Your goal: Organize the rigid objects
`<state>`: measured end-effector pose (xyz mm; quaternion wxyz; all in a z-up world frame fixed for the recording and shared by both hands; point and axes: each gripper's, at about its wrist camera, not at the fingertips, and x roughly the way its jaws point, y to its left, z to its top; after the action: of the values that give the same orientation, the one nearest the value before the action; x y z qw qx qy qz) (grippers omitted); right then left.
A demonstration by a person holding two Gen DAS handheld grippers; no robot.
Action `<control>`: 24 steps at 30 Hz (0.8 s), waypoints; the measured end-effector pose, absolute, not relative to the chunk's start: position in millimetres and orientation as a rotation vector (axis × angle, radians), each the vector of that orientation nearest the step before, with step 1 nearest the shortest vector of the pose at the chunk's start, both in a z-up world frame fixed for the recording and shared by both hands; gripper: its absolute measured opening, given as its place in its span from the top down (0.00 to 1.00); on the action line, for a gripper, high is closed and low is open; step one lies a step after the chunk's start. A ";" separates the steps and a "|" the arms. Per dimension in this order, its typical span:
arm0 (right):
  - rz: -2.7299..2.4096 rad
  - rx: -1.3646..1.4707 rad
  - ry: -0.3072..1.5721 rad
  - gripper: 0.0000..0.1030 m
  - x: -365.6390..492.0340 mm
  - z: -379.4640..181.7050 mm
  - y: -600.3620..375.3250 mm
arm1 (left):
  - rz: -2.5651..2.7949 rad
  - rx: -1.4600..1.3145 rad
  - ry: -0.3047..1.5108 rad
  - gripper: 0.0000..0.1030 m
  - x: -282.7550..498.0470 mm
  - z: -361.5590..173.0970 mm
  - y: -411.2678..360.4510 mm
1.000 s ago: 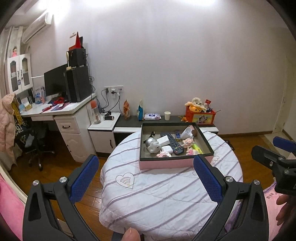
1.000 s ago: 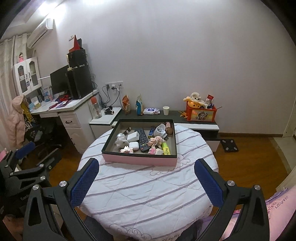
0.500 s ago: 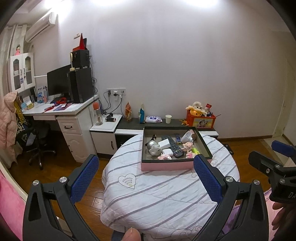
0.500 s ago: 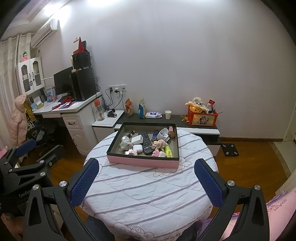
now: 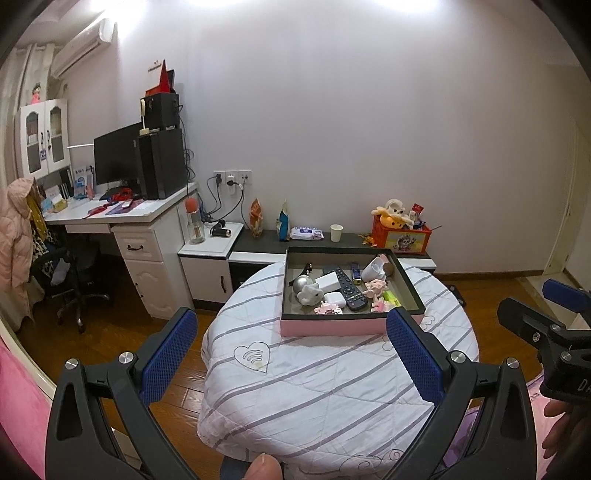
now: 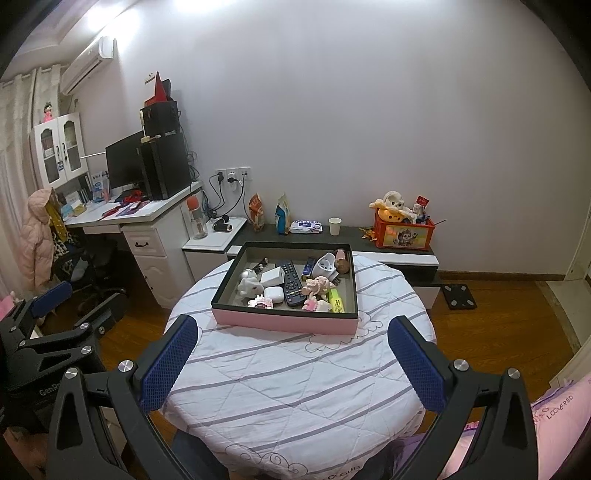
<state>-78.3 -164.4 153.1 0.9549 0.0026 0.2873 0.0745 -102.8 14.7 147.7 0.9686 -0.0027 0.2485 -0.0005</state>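
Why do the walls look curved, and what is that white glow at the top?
Both wrist views are fisheye, so straight edges bow and the corners go black. In the left wrist view a ceiling light blows out white; in the right wrist view a similar glare sits upper left. The tray stays sharp.

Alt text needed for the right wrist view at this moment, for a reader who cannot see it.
The open, empty right gripper hovers short of a round table with a striped white cloth, where a pink-sided tray holds a black remote, white charger and small toys. The left gripper shows at the left edge; a desk stands behind.
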 end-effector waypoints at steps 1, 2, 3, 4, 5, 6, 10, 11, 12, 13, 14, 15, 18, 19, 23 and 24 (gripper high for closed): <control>0.151 0.005 0.583 0.00 -78.4 153.3 -164.1 | -0.001 -0.005 0.502 0.00 -102.9 147.8 15.2; 0.152 0.004 0.583 0.00 -78.0 153.3 -164.6 | -0.001 -0.007 0.503 0.00 -102.6 147.3 14.7; 0.152 0.005 0.583 0.00 -77.9 153.4 -164.7 | 0.000 -0.007 0.503 0.00 -102.4 147.2 14.8; 0.152 0.004 0.583 0.00 -77.9 153.5 -164.6 | -0.001 -0.008 0.505 0.00 -101.6 146.8 14.2; 0.152 0.003 0.583 0.00 -78.0 153.6 -164.0 | 0.000 -0.009 0.505 0.00 -101.5 146.8 14.4; 0.153 0.005 0.583 0.00 -77.7 152.5 -164.2 | -0.002 -0.009 0.506 0.00 -101.5 146.9 14.8; 0.153 0.006 0.584 0.00 -77.4 151.6 -163.5 | -0.001 -0.011 0.513 0.00 -99.7 144.2 11.2; 0.153 0.006 0.584 0.00 -77.6 151.7 -163.4 | 0.000 -0.012 0.513 0.00 -99.2 143.1 9.3; 0.153 0.005 0.584 0.00 -77.0 151.9 -163.8 | -0.001 -0.012 0.514 0.00 -99.1 143.2 9.5; 0.152 0.005 0.584 0.00 -77.3 151.9 -163.5 | -0.001 -0.014 0.515 0.00 -98.8 142.6 8.4; 0.152 0.005 0.584 0.00 -76.9 151.2 -163.6 | -0.002 -0.017 0.517 0.00 -98.6 141.7 7.0; 0.153 0.005 0.584 0.00 -76.7 150.9 -163.6 | 0.000 -0.019 0.518 0.00 -97.5 141.6 6.7; 0.150 0.005 0.585 0.00 -76.4 151.1 -163.8 | 0.002 -0.024 0.524 0.00 -96.5 140.0 5.0; 0.149 0.006 0.585 0.00 -76.3 151.1 -163.6 | 0.000 -0.026 0.525 0.00 -95.8 140.5 5.9; 0.149 0.004 0.585 0.00 -76.3 151.3 -163.7 | 0.001 -0.029 0.527 0.00 -95.4 140.5 5.9; 0.151 0.004 0.585 0.00 -76.0 151.3 -163.9 | 0.003 -0.029 0.528 0.00 -95.3 140.1 5.4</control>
<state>-76.0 -163.9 151.3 0.9547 0.0022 0.2881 0.0742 -95.3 5.4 140.1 0.9653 -0.0145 0.2608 0.0015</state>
